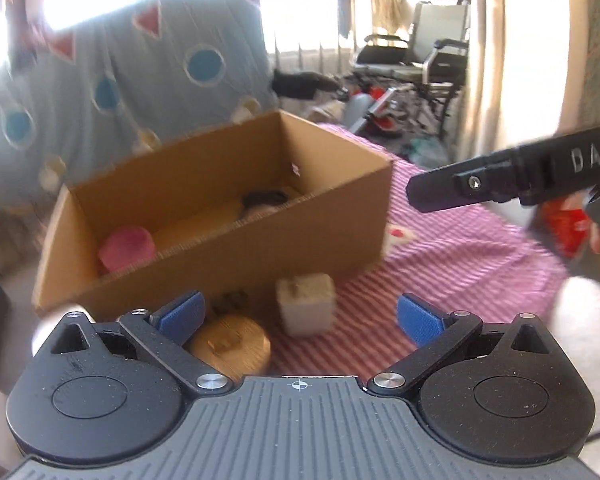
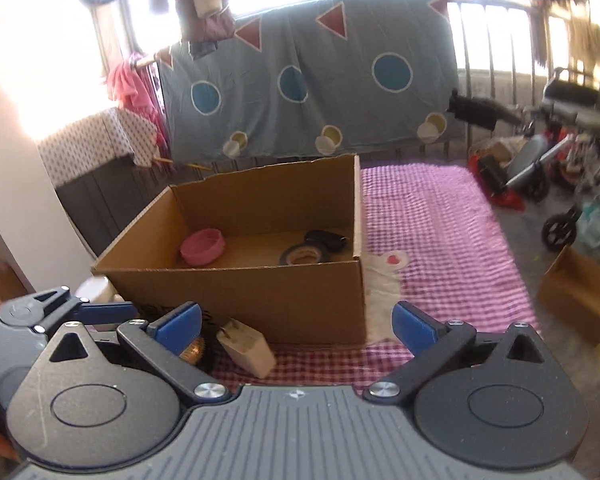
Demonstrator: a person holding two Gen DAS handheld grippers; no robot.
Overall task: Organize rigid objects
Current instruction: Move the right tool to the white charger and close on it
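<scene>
Sitting open-topped on the pink-and-white checked bedspread [image 2: 428,216], the brown cardboard box [image 2: 260,296] holds a round pink plastic dish [image 2: 202,246] at its left end and a dark roll of tape [image 2: 303,257] with a black object [image 2: 326,239] behind it at the right end. Just in front of the box's near wall lie a white square plug adapter [image 1: 306,304] and, left of it, a round tan wooden disc [image 1: 231,347], close together; whether they touch is unclear.

Above these two, the left gripper [image 1: 300,316] hovers with its blue-padded jaws spread wide and nothing between them. Beside it the right gripper [image 2: 298,322] also has its jaws wide apart and empty, facing the box.

Behind the box hangs a grey-blue blanket with blue circles and red triangles [image 2: 308,76]; a wheelchair [image 2: 572,128] stands off to the right.
</scene>
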